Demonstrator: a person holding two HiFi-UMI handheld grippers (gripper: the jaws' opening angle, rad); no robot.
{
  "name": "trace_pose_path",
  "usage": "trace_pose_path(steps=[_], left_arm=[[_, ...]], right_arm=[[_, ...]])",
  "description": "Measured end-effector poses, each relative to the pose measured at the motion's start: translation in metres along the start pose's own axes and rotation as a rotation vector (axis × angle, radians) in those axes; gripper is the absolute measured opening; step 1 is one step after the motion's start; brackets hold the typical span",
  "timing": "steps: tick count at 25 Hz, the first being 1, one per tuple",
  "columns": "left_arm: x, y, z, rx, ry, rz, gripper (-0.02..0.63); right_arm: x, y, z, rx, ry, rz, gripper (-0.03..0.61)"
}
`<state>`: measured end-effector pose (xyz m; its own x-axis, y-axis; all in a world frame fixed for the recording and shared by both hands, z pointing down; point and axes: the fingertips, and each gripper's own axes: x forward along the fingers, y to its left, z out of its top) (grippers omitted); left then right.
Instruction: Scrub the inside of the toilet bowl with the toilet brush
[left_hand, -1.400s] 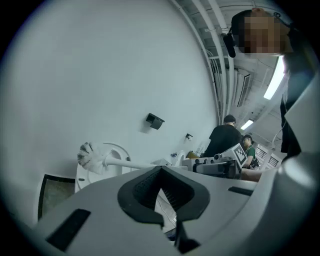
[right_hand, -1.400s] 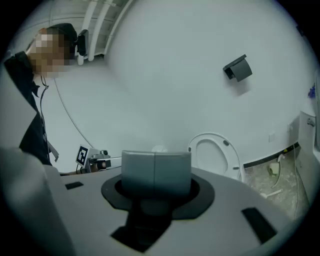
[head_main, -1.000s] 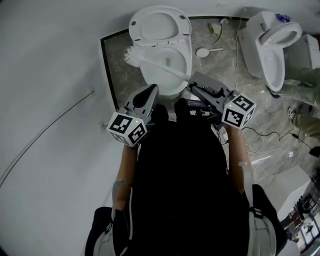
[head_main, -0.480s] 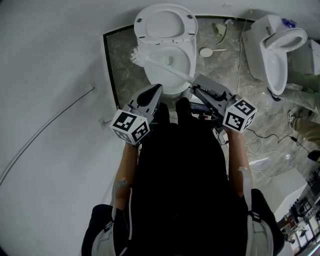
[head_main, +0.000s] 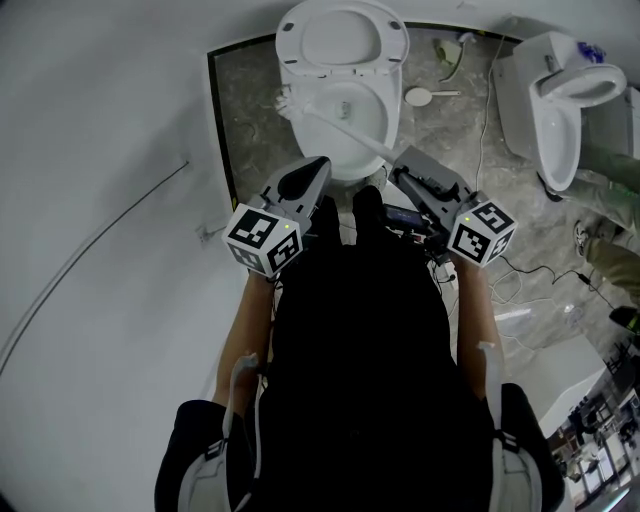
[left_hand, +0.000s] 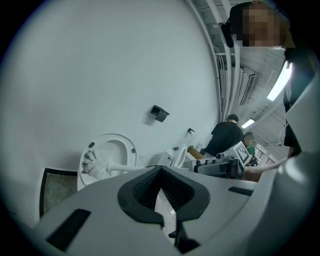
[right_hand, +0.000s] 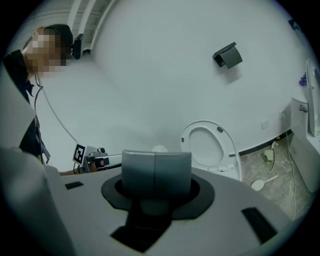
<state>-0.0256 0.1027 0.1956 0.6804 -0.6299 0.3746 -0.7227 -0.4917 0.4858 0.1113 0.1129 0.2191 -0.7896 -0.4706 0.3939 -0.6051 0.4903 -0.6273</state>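
Scrubbing under way at the toilet: my right gripper (head_main: 400, 165) had its fingers shut tight on the end of the toilet brush (head_main: 340, 130). Its white handle slanted across the open toilet bowl (head_main: 360, 100) to the bristle head (head_main: 291, 100), which lay at the bowl's left rim, below the raised seat (head_main: 342, 40). Whether the bristles pressed on the porcelain or hung just clear of it, I could not tell. My left gripper (head_main: 318, 168) hovered near the front of the bowl, beside the right one, its fingers closed on one another with nothing between them, taking no part in the work. I judged the job to be in its scrubbing stage, with the head high on the left side and the deeper walls and the right side yet to be covered. The next move, as I read it, called for tipping the handle so the head dropped below the rim, then sweeping it round the inner wall with steady pressure; the long handle would lever against my fingers, so the grip had to hold firm
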Motion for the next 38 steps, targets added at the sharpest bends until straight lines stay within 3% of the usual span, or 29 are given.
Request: trace_pose_path(steps=[9, 18, 38], left_arm=[[0.007, 0.018, -0.015, -0.010, 0.032, -0.023, 0.011], [0.011, 0.026, -0.027, -0.030, 0.058, -0.026, 0.011], [0.033, 0.061, -0.069, -0.061, 0.123, -0.038, 0.011]], right_arm=[[0.018, -0.015, -0.014, -0.026, 0.013, -0.053, 0.158], [0.030, -0.036, -0.031, 0.028, 0.012, -0.093, 0.158], [0.077, -0.112, -0.093, 0.047, 0.114, -0.207, 0.158]])
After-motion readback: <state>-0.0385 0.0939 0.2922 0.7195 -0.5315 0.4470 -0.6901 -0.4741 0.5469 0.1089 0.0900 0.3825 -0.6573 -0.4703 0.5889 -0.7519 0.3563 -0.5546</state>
